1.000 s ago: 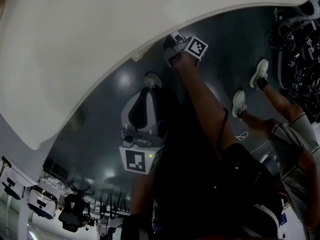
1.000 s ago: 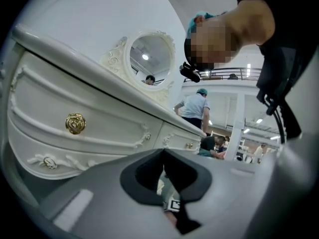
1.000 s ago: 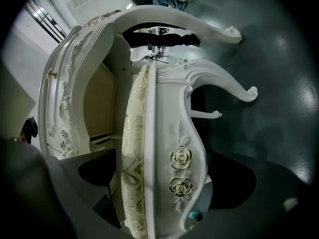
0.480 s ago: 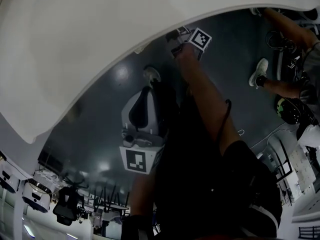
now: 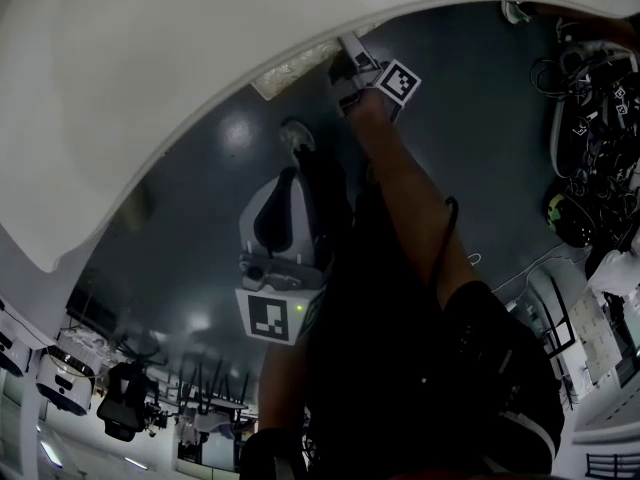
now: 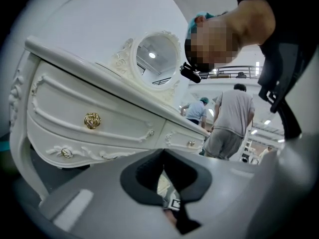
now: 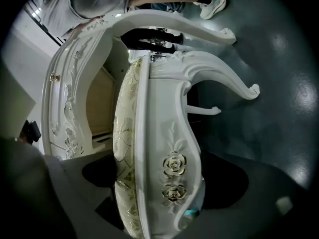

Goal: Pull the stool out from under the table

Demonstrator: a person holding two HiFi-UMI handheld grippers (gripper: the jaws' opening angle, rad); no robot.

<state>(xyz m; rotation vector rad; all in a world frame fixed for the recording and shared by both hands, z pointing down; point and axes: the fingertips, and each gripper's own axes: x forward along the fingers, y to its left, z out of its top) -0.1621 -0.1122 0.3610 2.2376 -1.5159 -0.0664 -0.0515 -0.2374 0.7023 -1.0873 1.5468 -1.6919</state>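
Note:
The white carved stool (image 7: pixel 169 133) has a cream patterned cushion; its front edge (image 5: pixel 290 70) shows just under the rim of the white table (image 5: pixel 150 88). My right gripper (image 5: pixel 345 60) reaches to that edge on a stretched arm. In the right gripper view the seat rim with two carved roses fills the wide gap of the right gripper (image 7: pixel 159 183), both pads against it. My left gripper (image 5: pixel 268 183) hangs back near my body, tips together, holding nothing. In the left gripper view the left gripper (image 6: pixel 163 151) points at the table's drawer front (image 6: pixel 89 103).
The stool's curved legs (image 7: pixel 234 83) stick out over dark glossy floor. A tangle of cables and gear (image 5: pixel 590 98) lies at the right. My shoe (image 5: pixel 296 133) stands near the stool. Other people (image 6: pixel 232 118) stand beyond the table, and an oval mirror (image 6: pixel 154 59) sits on it.
More of the stool's cushion edge now shows from under the table rim. The right gripper sits a little higher in the head view. The left gripper has hardly moved.

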